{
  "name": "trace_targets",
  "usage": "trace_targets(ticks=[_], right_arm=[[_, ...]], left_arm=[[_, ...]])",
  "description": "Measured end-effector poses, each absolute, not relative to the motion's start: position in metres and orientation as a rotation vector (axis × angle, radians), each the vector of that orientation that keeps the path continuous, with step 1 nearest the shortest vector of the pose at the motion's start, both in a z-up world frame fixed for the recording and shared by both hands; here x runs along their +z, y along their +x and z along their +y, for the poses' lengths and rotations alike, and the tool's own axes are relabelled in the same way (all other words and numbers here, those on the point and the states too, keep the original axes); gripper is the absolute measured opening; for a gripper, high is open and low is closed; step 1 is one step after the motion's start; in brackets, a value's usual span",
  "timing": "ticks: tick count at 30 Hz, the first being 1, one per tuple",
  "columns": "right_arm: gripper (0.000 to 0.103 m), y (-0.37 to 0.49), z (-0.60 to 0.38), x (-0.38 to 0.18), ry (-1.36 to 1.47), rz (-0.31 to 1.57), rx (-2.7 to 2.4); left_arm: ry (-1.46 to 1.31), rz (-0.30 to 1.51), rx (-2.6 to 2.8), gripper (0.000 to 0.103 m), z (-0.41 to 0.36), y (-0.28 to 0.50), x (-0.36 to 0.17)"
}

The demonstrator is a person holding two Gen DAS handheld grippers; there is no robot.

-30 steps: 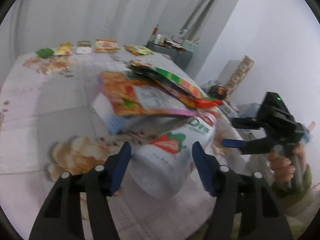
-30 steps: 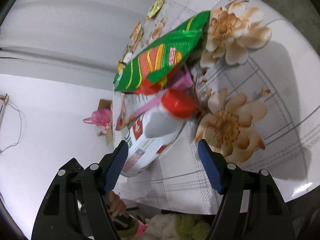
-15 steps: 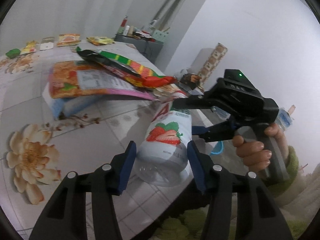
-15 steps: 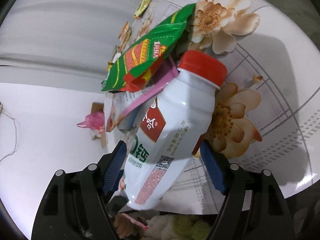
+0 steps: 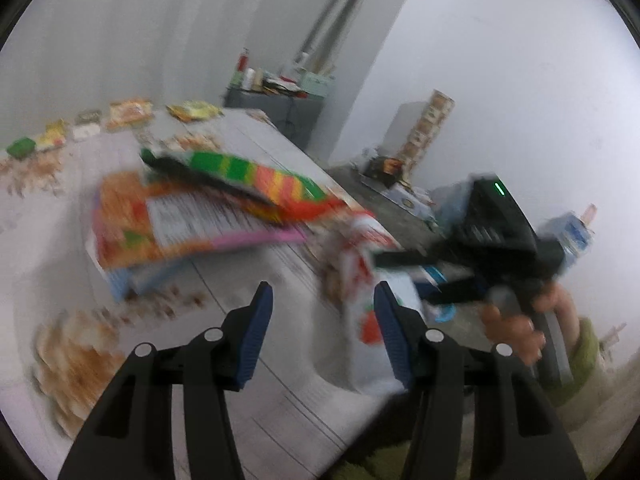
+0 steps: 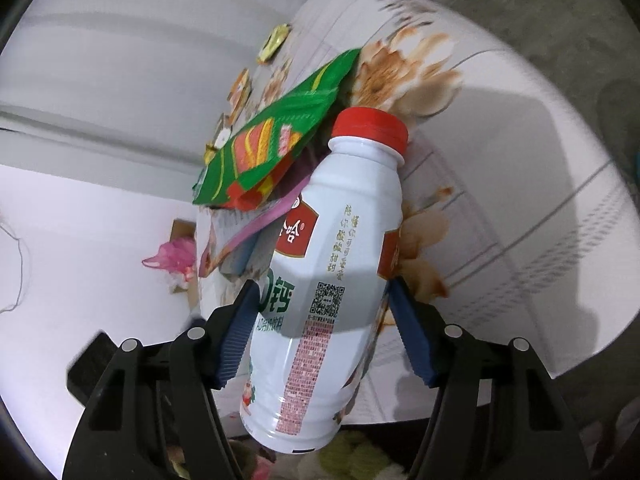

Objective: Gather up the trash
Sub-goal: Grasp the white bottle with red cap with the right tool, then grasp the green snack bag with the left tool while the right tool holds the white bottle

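- Left wrist view: the left gripper (image 5: 322,322) hangs over the white flower-printed tablecloth (image 5: 280,364), its jaws apart with nothing between them. The white plastic drink bottle with a red cap (image 5: 362,300), blurred, sits just outside its right finger, held in the right gripper (image 5: 404,270).
- Right wrist view: the right gripper's jaws have just been closing, and the blue pads (image 6: 236,340) now clamp the bottle's lower body.
- Risk: the smooth bottle is held low and tilted, so it could slip out or knock the green foil snack wrapper (image 6: 276,148) beside its cap.
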State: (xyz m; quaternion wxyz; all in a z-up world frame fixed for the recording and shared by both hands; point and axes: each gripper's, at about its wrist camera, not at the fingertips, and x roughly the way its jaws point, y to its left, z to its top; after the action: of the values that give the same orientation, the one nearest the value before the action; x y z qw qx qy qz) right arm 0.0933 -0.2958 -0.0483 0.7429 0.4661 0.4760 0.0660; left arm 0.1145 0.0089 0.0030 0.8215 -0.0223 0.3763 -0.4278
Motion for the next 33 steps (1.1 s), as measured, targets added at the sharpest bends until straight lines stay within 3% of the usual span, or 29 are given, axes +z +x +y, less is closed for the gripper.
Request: trace_targets(ticks=[5, 14, 28, 33], right_arm=[[0.062, 0.09, -0.303, -0.052, 1.045, 1.02, 0.163], [0.062, 0.092, -0.305, -0.053, 1.057, 1.004, 0.188], [0.062, 0.078, -0.312, -0.055, 1.056, 0.987, 0.205], [0.061, 0.074, -0.313, -0.055, 1.058, 0.983, 0.208]], left_arm=[[-0.25, 0.89, -0.825, 0.051, 0.013, 0.174, 0.009], [-0.626, 1.133, -0.588, 0.051, 0.013, 0.265, -0.029], [-0.723, 1.06, -0.501, 0.05, 0.004, 0.279, -0.027], [-0.784, 1.111, -0.471, 0.051, 0.005, 0.29, -0.031]])
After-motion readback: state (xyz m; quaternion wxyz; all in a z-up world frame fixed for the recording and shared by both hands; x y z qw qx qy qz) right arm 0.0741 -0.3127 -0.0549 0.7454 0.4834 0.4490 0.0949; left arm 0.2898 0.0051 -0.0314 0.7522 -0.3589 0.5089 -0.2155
